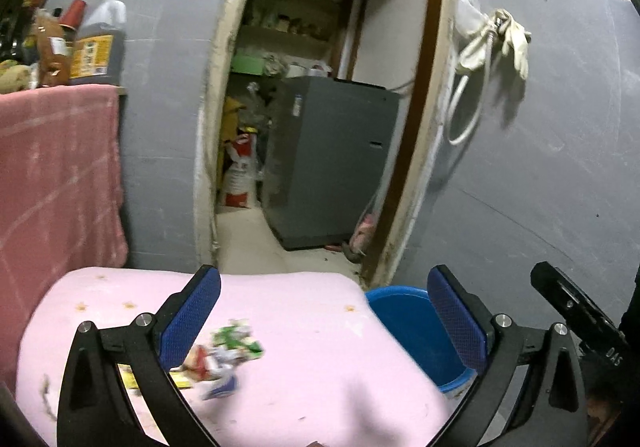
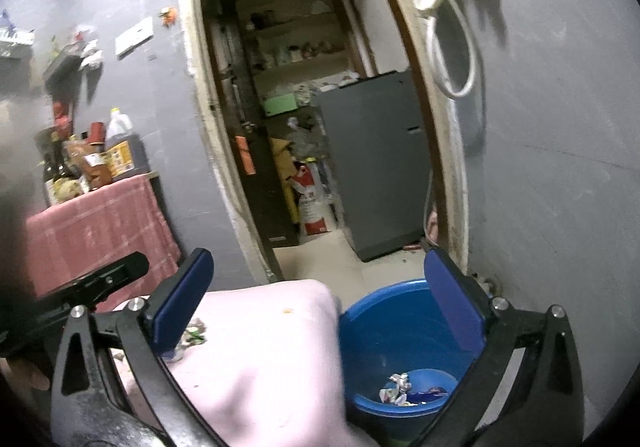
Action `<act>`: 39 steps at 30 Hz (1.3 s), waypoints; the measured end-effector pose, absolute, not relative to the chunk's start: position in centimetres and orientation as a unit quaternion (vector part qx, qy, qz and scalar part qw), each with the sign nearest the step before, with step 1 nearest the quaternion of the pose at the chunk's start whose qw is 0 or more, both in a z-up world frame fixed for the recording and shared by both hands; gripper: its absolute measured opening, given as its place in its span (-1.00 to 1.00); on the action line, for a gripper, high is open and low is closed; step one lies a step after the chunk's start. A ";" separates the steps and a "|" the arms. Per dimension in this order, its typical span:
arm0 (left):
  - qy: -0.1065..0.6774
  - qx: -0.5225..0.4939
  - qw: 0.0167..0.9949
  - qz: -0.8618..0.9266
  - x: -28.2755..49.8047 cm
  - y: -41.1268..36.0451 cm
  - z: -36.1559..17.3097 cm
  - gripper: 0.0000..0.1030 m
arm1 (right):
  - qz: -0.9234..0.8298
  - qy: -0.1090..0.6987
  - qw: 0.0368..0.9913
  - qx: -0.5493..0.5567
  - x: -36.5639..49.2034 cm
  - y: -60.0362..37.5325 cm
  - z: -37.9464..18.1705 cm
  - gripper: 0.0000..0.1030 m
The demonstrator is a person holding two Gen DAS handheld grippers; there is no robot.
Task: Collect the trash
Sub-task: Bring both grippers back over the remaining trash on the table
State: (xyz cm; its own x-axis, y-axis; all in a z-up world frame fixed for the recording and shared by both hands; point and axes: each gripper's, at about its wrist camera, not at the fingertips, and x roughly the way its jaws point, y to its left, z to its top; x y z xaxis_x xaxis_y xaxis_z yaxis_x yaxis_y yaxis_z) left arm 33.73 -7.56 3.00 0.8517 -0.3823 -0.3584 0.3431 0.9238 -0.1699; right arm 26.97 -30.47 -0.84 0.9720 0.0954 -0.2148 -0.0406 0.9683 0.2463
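our left tool [image 1: 324, 307] spread wide and empty above crumpled wrappers [image 1: 224, 357] on the pink-covered desk [image 1: 320, 331], our right tool [image 2: 320, 301] also spread, more wrappers [image 2: 404, 391] inside the blue bucket [image 2: 384, 323] beside the desk

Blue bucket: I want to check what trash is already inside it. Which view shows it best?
The right wrist view: the blue bucket is seen from above, with crumpled wrappers at its bottom. The left wrist view shows only part of its rim and wall, behind the claw's finger.
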 end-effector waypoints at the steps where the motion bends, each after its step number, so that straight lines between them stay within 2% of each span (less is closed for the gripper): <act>1: 0.190 -0.052 0.963 -0.181 33.3 -6.8 3.2 0.97 | 0.039 0.111 0.986 0.117 26.8 -30.2 -0.8 1.00; 20: 0.139 -0.036 0.986 -0.089 27.9 3.5 3.4 0.97 | 0.117 0.078 0.988 0.065 25.1 -20.6 0.2 1.00; 29: 0.169 -0.050 0.981 -0.081 27.6 7.0 0.8 0.97 | 0.143 0.109 0.983 0.034 26.7 -17.2 -1.5 1.00; 39: 0.264 -0.056 0.960 -0.076 29.7 9.0 -3.4 0.97 | 0.163 0.174 0.971 0.020 29.5 -15.6 -4.7 1.00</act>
